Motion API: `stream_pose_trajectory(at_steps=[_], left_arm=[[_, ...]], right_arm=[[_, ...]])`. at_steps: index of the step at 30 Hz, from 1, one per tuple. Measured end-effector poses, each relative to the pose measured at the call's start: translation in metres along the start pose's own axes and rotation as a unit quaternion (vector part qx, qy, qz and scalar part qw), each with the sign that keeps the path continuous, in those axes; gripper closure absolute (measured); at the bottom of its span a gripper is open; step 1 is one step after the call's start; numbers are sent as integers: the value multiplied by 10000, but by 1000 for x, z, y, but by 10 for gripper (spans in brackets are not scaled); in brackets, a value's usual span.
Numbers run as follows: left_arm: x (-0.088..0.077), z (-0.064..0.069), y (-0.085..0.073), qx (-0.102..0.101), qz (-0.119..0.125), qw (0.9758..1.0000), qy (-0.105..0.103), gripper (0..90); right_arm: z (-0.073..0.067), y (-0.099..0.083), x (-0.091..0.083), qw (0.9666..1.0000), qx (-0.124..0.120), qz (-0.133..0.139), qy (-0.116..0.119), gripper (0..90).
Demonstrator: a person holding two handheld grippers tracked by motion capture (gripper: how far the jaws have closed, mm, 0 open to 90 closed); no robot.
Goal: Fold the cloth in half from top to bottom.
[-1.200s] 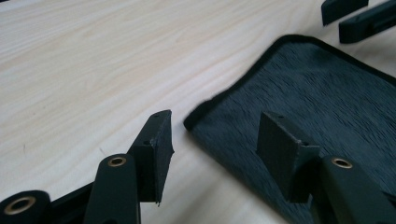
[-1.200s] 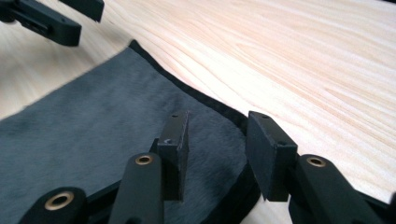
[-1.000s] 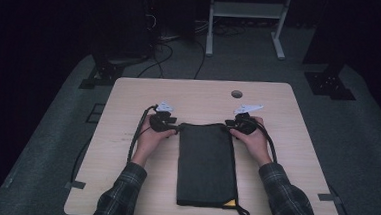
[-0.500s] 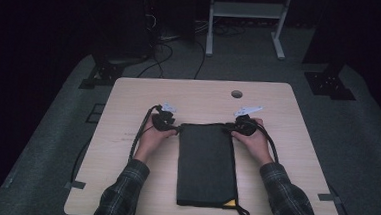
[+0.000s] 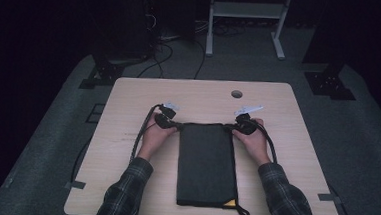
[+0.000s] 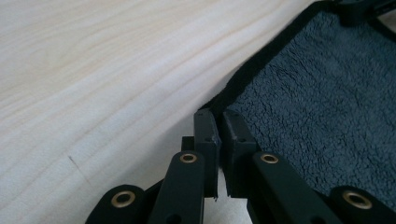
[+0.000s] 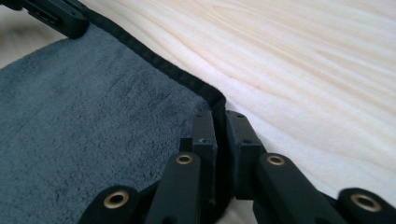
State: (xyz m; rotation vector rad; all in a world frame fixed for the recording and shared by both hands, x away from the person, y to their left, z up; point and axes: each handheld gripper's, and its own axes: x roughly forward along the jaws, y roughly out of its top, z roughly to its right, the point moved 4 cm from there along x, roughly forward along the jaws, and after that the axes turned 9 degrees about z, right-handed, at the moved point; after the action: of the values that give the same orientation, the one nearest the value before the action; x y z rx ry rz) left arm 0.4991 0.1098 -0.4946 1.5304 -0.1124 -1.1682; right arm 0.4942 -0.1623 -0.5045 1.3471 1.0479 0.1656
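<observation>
A dark grey fleecy cloth [image 5: 207, 163] with a black hem lies folded lengthways on the light wood table [image 5: 129, 98], a small yellow tag at its near right corner. My left gripper [image 5: 173, 125] is shut on the cloth's far left corner [image 6: 215, 108], its jaws pinching the black hem. My right gripper [image 5: 233, 127] is shut on the far right corner [image 7: 215, 103] in the same way. Both corners sit low on the tabletop. Each gripper view shows the other gripper's black tip at the far corner of the cloth [image 6: 355, 11] [image 7: 65, 21].
A black cable [image 5: 141, 134] loops from the left gripper over the table's left side. A round hole [image 5: 236, 94] is in the tabletop at the back right. A black cord loop [image 5: 242, 211] lies at the cloth's near right corner. Metal stands are on the floor beyond.
Both hands and grippers have stayed at the cloth's far corners, shifting only slightly. The cloth lies as before.
</observation>
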Motion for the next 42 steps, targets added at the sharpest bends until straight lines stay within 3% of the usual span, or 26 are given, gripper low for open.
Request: stream_pose_trajectory(at_steps=[5,11,15,28,42], left_arm=[[-7,-3,10,16,286,9996,62,862],[-26,0,36,271,665,9973,160,862],[-41,7,42,431,823,9957,21,861],[-78,37,22,658,966,9907,-692,861],[-104,73,-19,614,766,9867,-1299,861]], right_arm=[[1,14,-5,9998,-83,116,-102,827],[0,37,-17,9990,-156,398,-158,828],[-4,47,-29,9979,-192,609,-54,828],[-34,28,-71,9941,-189,860,637,829],[-70,-4,-102,9922,-244,610,1063,830]])
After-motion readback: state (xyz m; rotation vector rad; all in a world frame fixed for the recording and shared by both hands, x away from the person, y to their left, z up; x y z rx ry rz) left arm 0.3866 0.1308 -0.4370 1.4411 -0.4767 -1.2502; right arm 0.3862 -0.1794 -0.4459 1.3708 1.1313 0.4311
